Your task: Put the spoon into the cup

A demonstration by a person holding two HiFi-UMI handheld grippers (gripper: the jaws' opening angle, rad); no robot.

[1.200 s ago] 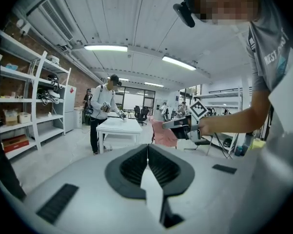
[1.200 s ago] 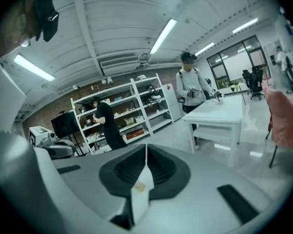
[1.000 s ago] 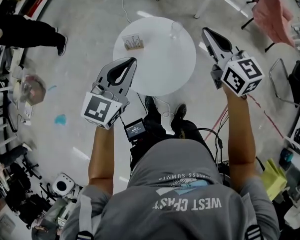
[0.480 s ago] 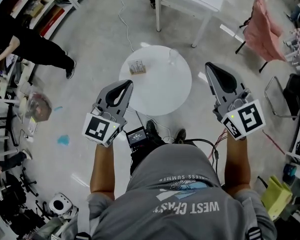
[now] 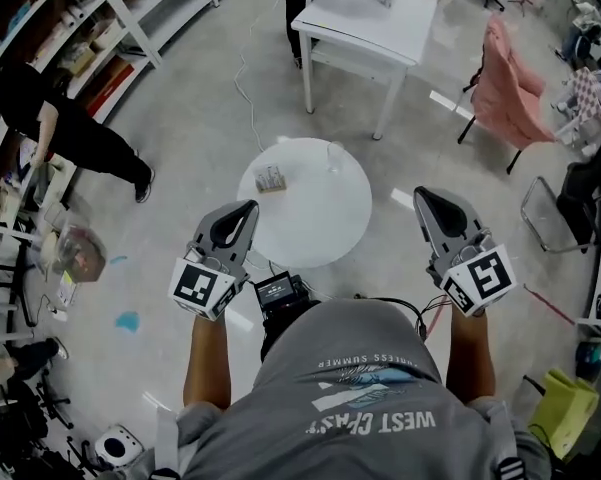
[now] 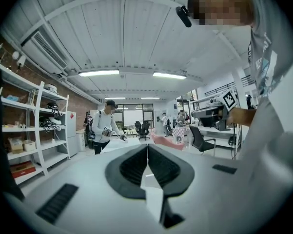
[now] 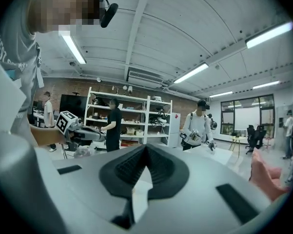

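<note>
The person wears a grey T-shirt. Printed on its back, and seen upside down from above, are the big white word "WEST" and a second word that looks like "COAST". A smaller line over them ends in "SUMMER". At the waist there is a small black device with a lit screen, and its writing is too small to read.

Each hand holds one tool out in front. The left gripper has its two dark ribbed fingers pressed together, with nothing between them. The right gripper is clenched in the same way and is also empty. Each carries a cube with black and white square patterns, which have no letters.

Beyond them, lower down, stands a round white table. The tip of the left gripper is over its near left edge, and the right gripper is off to its right side. A clear glass cup stands upright near the far edge, well apart from both pairs of fingers. To its left lies a small pale object, too small to identify, and I cannot make out a spoon as a separate thing.

Farther away there are a white rectangular table, a chair draped in pink cloth and a person in black beside white shelves.
</note>
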